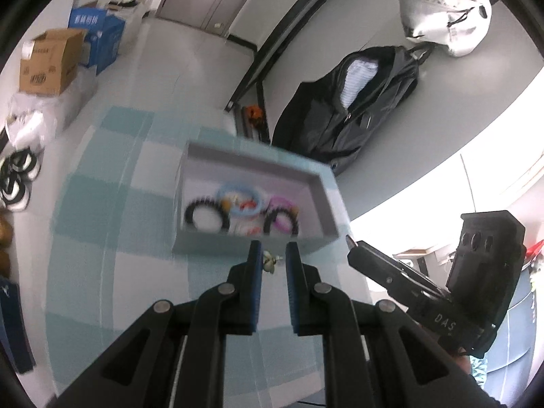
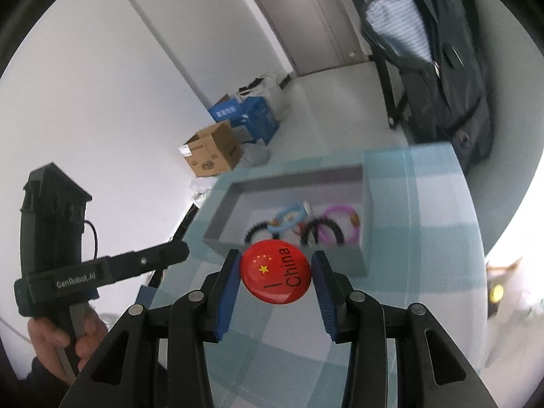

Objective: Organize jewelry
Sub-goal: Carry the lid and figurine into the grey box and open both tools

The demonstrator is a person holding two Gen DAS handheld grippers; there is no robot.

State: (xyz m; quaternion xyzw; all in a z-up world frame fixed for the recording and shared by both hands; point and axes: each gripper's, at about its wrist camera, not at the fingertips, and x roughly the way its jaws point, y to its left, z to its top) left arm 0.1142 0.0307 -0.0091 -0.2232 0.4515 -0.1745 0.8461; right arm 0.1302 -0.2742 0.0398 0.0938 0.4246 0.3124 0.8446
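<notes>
tray [image 1: 319,200] blurred, bracelets [image 1: 205,216] smeared, indistinct

White wall [image 2: 102,68], pale floor [image 2: 326,102], cardboard box [image 2: 212,151] (blue boxes [image 2: 251,115] behind), hanging black jacket [image 1: 350,108], grey door [image 2: 306,17]

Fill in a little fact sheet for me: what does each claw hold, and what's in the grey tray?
Left gripper: shut on a small gold trinket
Right gripper: shut on a red badge reading "China"
Tray: grey, open, on a blue checked cloth
Tray contents: black beaded bracelets, a light blue ring, a pink ring
Background: cardboard box, dark jacket
</notes>
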